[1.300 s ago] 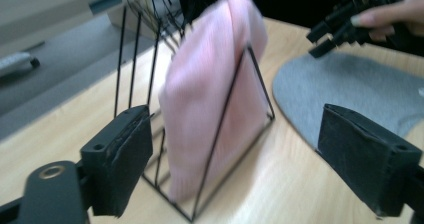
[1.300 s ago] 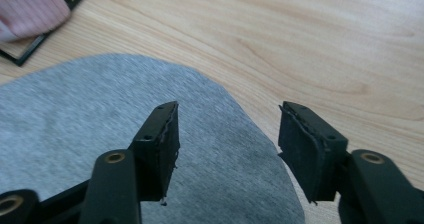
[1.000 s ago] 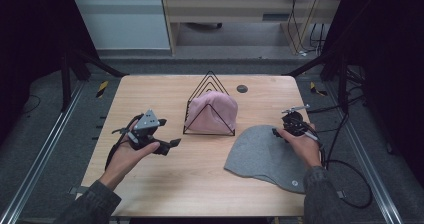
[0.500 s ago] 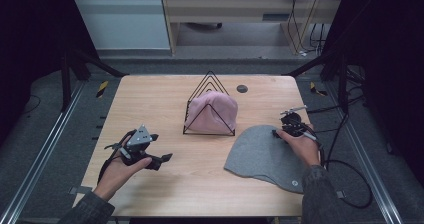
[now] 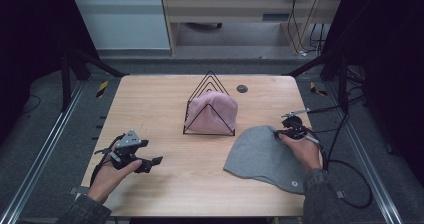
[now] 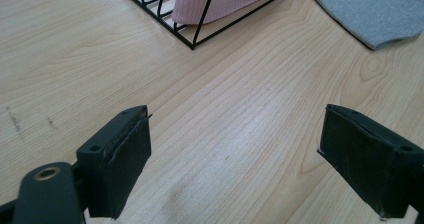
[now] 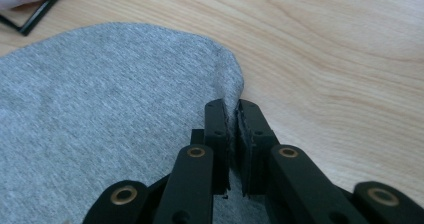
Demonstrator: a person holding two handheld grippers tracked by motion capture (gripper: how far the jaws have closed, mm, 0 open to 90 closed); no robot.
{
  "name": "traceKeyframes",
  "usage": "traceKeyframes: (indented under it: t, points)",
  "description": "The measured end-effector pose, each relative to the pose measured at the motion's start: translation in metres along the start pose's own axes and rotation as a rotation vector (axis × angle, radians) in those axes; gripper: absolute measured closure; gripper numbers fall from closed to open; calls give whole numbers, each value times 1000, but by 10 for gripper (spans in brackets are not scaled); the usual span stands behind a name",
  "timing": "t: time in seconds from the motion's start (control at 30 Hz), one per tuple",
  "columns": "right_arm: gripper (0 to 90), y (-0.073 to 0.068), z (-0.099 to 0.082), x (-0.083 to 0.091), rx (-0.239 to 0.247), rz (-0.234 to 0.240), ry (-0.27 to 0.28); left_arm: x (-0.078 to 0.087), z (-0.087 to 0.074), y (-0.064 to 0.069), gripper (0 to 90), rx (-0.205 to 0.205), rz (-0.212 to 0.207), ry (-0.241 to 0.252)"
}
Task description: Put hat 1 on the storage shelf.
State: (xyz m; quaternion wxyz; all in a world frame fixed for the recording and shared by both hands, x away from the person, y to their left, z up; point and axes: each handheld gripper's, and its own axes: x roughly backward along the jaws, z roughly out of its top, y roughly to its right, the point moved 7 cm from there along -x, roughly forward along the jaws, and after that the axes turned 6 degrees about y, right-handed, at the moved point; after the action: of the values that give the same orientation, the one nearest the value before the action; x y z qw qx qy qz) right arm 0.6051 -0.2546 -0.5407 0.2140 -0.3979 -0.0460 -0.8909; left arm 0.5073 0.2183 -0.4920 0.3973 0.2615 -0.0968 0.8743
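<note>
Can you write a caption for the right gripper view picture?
Right gripper pinching the edge of a grey hat on the wooden table.

Black tongs (image 7: 233,115) pinched on grey cloth (image 7: 100,109) edge, wooden table (image 7: 340,54), black wire rack (image 7: 30,15) corner

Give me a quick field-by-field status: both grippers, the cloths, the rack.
left gripper: open, over bare table, holding nothing
right gripper: shut on the edge of the grey cloth
grey cloth: lying flat on the table's right side
wire rack: black, standing at the table's centre
pink cloth: draped in the wire rack
table: light wood, small dark disc behind the rack
</note>
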Motion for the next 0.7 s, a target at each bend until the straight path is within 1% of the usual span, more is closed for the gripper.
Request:
traceKeyframes:
  t: [0.03,0.1,0.17,0.2,0.27,0.3,0.37,0.47,0.5,0.57,0.63,0.7]
  points:
    - [849,-3,0,1,4,6,4,0,0,0,125,-2,1,-1]
    - [850,-12,4,8,19,27,35,-1,-1,0,125,1,3,-5]
    - [850,-24,11,20,65,49,84,-2,-3,-1,124,4,5,-9]
    - [850,-31,15,28,70,63,114,-2,-3,-1,124,5,4,-12]
    - [851,-45,22,44,110,85,162,-3,-4,-1,121,11,1,-13]
    - [851,-55,27,56,128,102,197,-3,-4,-1,121,12,0,-15]
    - [851,-70,34,74,161,128,247,-4,-5,1,121,12,-4,-21]
    - [852,-90,41,97,204,157,298,-6,-5,4,122,14,-22,-21]
    - [852,-97,43,104,210,166,316,-6,-5,6,122,13,-28,-22]
    - [852,-108,48,117,239,180,352,-9,-6,9,122,5,-41,-34]
    - [852,-119,52,127,249,193,376,-11,-8,12,121,-4,-50,-50]
    - [852,-128,56,135,258,208,397,-12,-8,16,121,-5,-66,-52]
